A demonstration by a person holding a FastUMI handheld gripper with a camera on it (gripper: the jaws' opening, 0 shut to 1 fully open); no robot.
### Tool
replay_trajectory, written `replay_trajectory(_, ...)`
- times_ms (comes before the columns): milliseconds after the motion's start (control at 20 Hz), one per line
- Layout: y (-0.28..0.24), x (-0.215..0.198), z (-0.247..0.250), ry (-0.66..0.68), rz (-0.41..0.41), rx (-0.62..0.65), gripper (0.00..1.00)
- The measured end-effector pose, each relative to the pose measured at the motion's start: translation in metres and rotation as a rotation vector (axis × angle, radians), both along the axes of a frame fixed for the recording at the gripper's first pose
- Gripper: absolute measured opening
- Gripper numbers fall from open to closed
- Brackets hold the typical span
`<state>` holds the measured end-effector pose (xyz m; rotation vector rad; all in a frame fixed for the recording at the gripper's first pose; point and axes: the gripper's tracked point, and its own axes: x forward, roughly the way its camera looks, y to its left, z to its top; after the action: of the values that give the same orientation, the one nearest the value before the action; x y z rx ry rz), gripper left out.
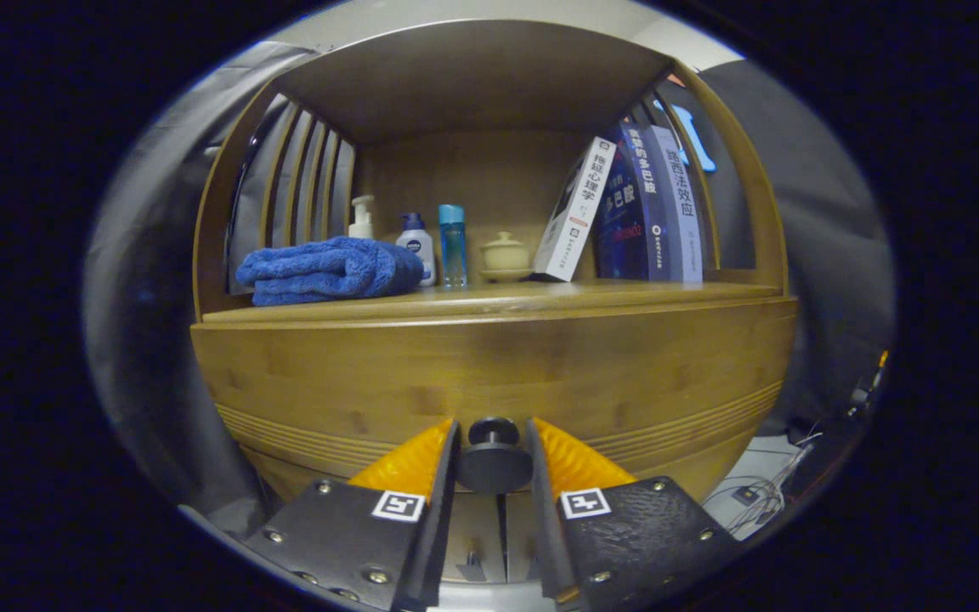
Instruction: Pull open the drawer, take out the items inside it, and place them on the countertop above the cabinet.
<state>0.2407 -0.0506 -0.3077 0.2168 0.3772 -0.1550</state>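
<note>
A wooden cabinet fills the scene, with its drawer front (489, 365) just below the countertop (540, 293). A round black knob (494, 455) sticks out of the drawer front near its lower edge. My gripper (494, 446) is right at it, one finger on each side of the knob, and both fingers (447, 459) press against its rim. The drawer front sits flush with the cabinet, so what lies inside is hidden.
On the countertop, from left to right, are a folded blue towel (328, 270), a white pump bottle (361, 218), a small white bottle (415, 242), a slim blue bottle (452, 242), a lidded cup on a saucer (505, 257) and several leaning books (625, 212). Cables (753, 497) lie on the floor, lower right.
</note>
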Motion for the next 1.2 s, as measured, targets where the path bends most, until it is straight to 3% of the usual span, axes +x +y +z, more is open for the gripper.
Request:
replay_trajectory(250, 0.000, 0.001, 0.003, -0.067, -0.017, 0.049, 0.39)
replay_trajectory(400, 0.004, -0.007, -0.001, -0.032, 0.046, 0.029, 0.37)
replay_trajectory(500, 0.002, -0.012, 0.002, -0.031, 0.026, 0.011, 0.33)
replay_trajectory(600, 0.004, -0.028, 0.007, -0.024, 0.019, -0.033, 0.27)
replay_trajectory(1200, 0.018, -0.158, 0.031, 0.021, -0.055, 0.010, 0.27)
